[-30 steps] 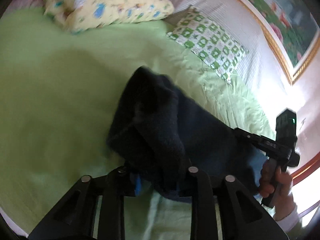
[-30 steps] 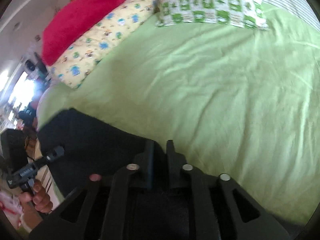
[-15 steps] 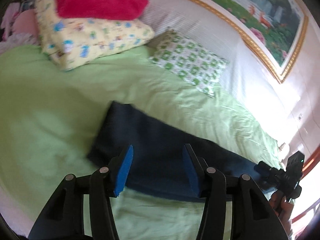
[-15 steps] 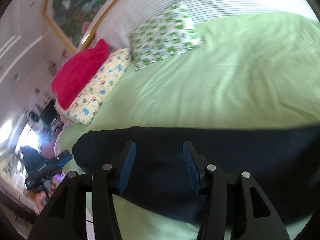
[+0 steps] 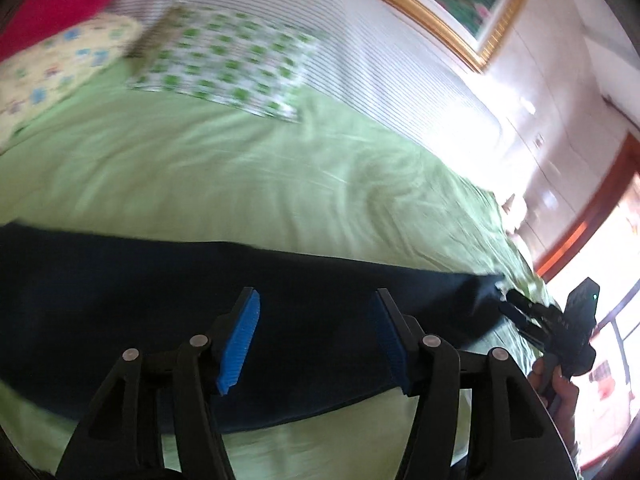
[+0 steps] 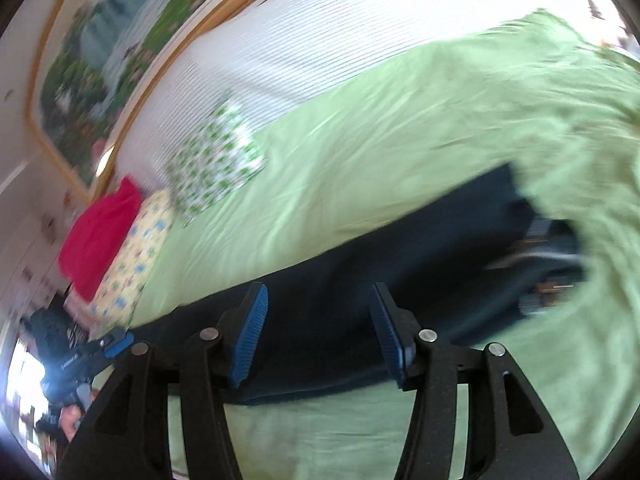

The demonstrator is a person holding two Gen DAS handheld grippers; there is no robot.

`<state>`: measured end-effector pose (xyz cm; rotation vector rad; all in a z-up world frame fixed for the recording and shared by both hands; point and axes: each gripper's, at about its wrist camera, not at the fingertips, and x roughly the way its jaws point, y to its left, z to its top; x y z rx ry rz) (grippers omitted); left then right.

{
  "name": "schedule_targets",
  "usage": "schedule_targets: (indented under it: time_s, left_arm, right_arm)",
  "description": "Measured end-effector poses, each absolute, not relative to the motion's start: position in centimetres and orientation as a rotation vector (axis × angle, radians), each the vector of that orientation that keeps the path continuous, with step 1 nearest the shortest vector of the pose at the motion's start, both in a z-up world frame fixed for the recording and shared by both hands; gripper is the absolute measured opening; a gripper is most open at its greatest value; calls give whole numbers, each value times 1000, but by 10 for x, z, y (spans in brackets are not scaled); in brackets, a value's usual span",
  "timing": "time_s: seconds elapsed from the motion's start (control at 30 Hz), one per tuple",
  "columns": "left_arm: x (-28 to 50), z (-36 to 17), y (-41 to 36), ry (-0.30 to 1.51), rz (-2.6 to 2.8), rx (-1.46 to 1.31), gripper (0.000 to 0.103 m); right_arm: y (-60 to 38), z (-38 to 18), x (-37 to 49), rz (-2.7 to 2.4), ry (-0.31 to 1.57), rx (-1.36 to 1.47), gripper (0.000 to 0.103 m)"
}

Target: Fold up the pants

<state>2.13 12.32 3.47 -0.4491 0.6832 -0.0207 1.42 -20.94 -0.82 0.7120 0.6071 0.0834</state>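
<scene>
Dark navy pants lie flat in a long strip across the green bedsheet. They also show in the right wrist view, with the waistband end at the right. My left gripper is open and empty, hovering over the pants' near edge. My right gripper is open and empty over the pants. The right gripper also shows in the left wrist view, by the pants' right end. The left gripper shows in the right wrist view, at the pants' left end.
A green-checked pillow, a yellow patterned pillow and a red cushion lie at the head of the bed. A striped white cover runs behind them. A gold-framed picture hangs on the wall.
Both grippers let go of the pants, opened and pulled back. The pants went from a lifted bunch to lying flat. Both cameras swung upward and sideways.
</scene>
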Motion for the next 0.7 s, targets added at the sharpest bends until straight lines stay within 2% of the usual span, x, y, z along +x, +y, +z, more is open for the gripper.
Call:
schedule_targets:
  time_s: [0.2,0.43,0.7]
  left_arm:
    - [79,33,54,764,-195,-353,61]
    - [134,33,-29,838,-328,-160,61]
    - [180,32,-68,896,-422,-117,62]
  right_arm:
    - [-260,-22,-13,-61,604,773,57]
    - [-274,-29,-32,-98,589,789,57]
    - [-281,-28,-44,-136,578,783,57]
